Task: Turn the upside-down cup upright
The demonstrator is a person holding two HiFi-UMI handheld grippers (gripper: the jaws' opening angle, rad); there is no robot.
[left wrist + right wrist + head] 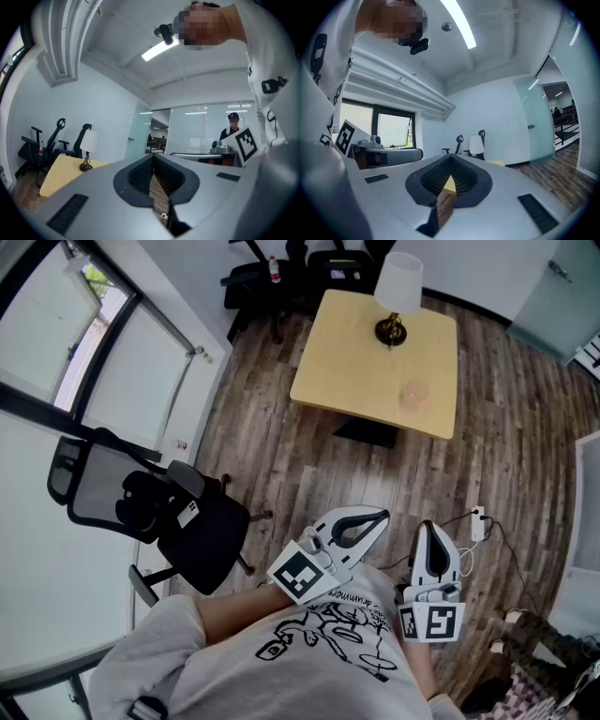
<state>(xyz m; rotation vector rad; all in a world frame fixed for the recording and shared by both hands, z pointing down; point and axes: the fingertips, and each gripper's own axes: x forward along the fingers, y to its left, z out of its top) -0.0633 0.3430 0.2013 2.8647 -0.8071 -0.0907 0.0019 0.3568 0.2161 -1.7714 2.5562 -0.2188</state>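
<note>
A small, pale pink see-through cup [413,392] stands on the light wooden table [347,352], far ahead of me; which way up it stands is too faint to tell. A lamp with a white shade [397,292] rises behind it on the same table. My left gripper [377,518] and right gripper [427,529] are held level close to my body, well short of the table. Both are shut with nothing between the jaws. The left gripper view looks past its shut tips [153,158] at the lamp [87,145]. The right gripper view shows shut tips [450,160] and the lamp [476,146]. Neither gripper view shows the cup.
A black mesh office chair [159,512] stands at my left, by the tall windows. More black chairs [281,277] stand behind the table. A white power strip with cable [478,521] lies on the wood floor at my right. A person [233,124] stands behind glass.
</note>
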